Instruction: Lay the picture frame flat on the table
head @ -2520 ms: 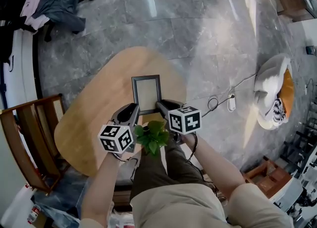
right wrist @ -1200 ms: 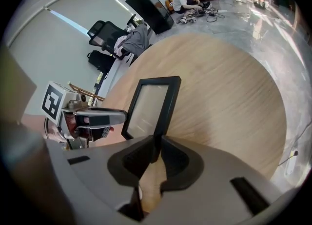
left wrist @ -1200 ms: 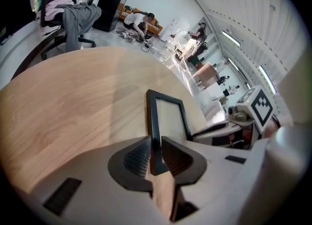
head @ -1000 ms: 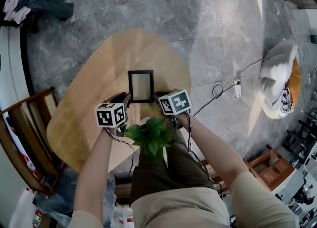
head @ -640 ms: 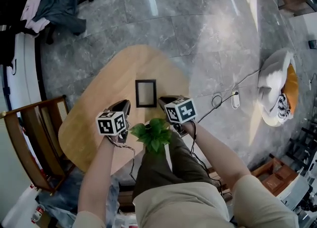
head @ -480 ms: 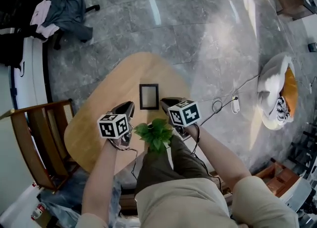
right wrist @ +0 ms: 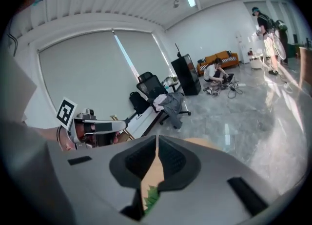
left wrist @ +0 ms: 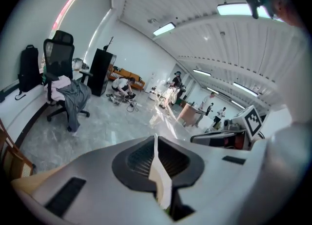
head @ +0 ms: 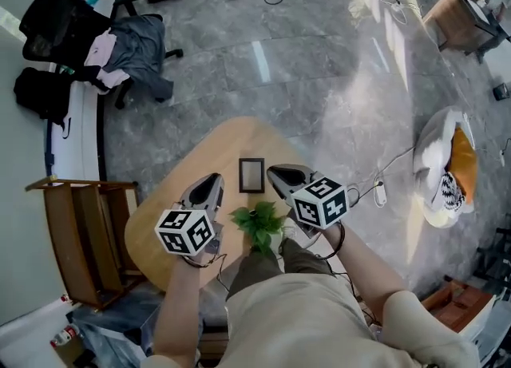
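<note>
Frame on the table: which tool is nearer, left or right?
Right. The right tool has its tip just off the right edge of the frame, not touching it. The left tool is off the frame's left side with a wider gap.

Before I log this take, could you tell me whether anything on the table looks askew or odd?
Nothing stands out: the frame lies flat and square on the table, and the plant near it looks intact.

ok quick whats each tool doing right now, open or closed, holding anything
left tool: closed, holding nothing
right tool: closed, holding nothing
</note>
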Tool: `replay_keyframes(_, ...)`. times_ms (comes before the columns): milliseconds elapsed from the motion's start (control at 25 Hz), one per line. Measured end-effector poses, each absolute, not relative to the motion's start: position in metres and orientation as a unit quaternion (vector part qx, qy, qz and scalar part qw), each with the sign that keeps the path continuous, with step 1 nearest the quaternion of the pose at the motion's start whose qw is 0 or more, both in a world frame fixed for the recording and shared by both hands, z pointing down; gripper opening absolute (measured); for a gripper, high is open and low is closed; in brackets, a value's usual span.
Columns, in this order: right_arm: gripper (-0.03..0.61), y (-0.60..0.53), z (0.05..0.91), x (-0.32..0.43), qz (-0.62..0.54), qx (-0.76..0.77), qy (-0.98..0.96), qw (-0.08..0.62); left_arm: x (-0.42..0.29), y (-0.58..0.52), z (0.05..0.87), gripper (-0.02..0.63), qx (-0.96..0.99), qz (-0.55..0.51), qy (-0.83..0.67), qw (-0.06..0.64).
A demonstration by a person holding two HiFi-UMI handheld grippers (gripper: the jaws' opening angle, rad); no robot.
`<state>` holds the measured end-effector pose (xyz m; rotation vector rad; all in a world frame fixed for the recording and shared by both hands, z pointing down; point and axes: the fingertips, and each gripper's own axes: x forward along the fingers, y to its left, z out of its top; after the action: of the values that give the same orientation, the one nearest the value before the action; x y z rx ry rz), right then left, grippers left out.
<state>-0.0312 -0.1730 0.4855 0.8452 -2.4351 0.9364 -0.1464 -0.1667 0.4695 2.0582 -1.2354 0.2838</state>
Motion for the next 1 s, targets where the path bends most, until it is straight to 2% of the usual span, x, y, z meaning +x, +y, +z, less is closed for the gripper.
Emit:
replay_keyframes(440, 0.006, -0.155, 0.304, -0.032, 0.200, 0.298, -0.927, 0.107, -0.150, -0.157, 0.290, 0.021, 0.842, 0.026, -0.494, 0.213)
replay_keyframes(640, 0.006, -0.140, 0.235, -0.029, 0.137, 0.312, -0.938, 0.061, -0.144, -0.140, 0.240, 0.021, 0.851, 0.022, -0.504, 0.146)
replay_keyframes(840, 0.006, -0.126, 0.184, -0.019, 0.037, 0.338, -0.938, 0.061, -0.139, -0.124, 0.198, 0.020, 0.848, 0.024, -0.525, 0.073)
replay_keyframes(1000, 0.005, -0.114, 0.145, -0.011, -0.003, 0.357, -0.934, 0.035, -0.139, -0.114, 0.174, 0.021, 0.840, 0.012, -0.542, 0.030)
